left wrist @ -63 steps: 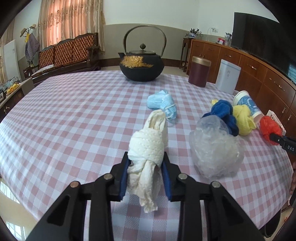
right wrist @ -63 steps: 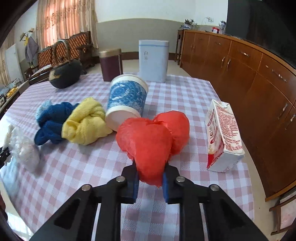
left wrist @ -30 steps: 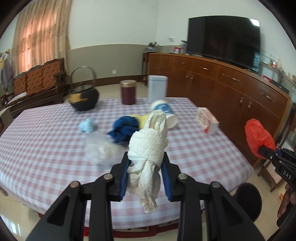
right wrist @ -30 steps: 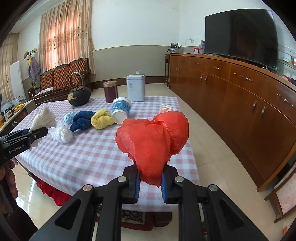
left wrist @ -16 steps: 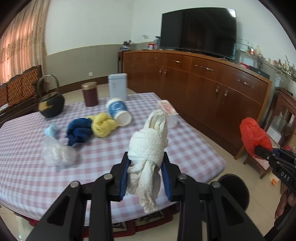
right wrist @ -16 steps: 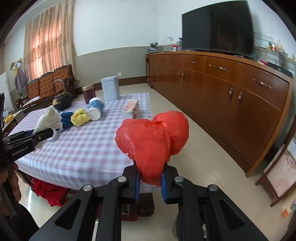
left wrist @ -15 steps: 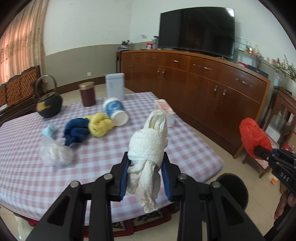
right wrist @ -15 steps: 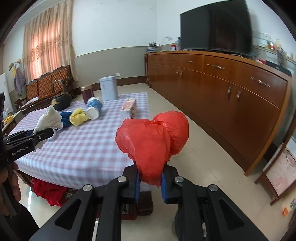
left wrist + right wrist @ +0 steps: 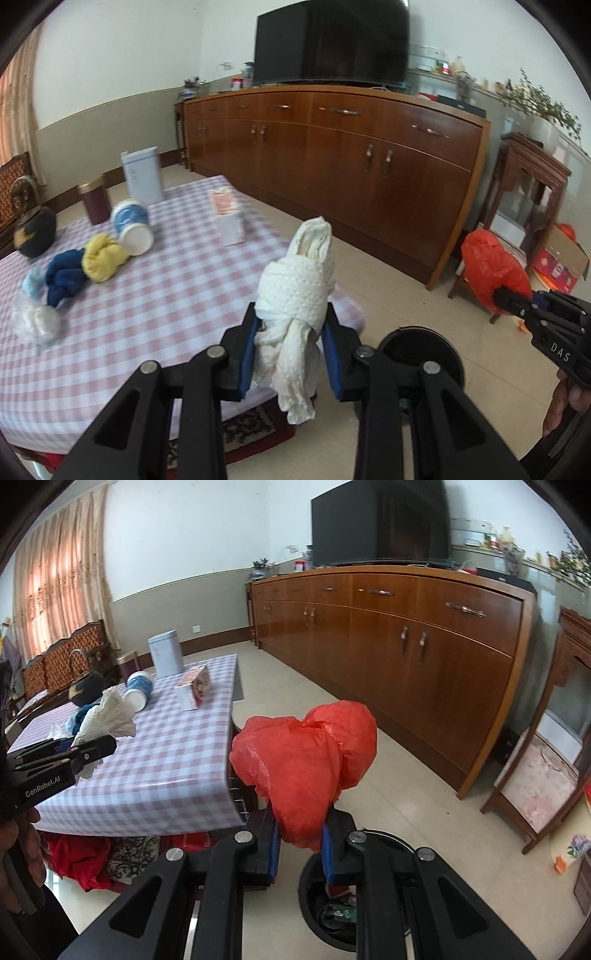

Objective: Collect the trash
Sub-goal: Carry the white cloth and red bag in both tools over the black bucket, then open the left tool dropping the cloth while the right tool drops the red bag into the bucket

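My left gripper (image 9: 290, 352) is shut on a knotted white paper towel wad (image 9: 299, 291), held past the corner of the checked table (image 9: 147, 314). My right gripper (image 9: 299, 843) is shut on a crumpled red plastic bag (image 9: 303, 753). Directly below the right gripper a round black trash bin (image 9: 325, 908) stands on the floor with scraps inside; in the left wrist view the trash bin (image 9: 421, 347) shows just behind the left fingers. The red plastic bag (image 9: 491, 269) and the right gripper (image 9: 498, 293) appear at the right of the left wrist view.
On the table lie a clear plastic bag (image 9: 35, 323), blue cloth (image 9: 64, 278), yellow cloth (image 9: 103, 256), a tipped paper cup (image 9: 133, 225), a carton (image 9: 227, 216), a maroon canister (image 9: 94, 199), a white tin (image 9: 142, 179) and a black teapot (image 9: 35, 230). A long wooden sideboard (image 9: 351, 166) lines the wall.
Both grippers have carried their loads away from the table and swung right toward the floor beside it; the black trash bin has come into view below them. Both grips are unchanged.
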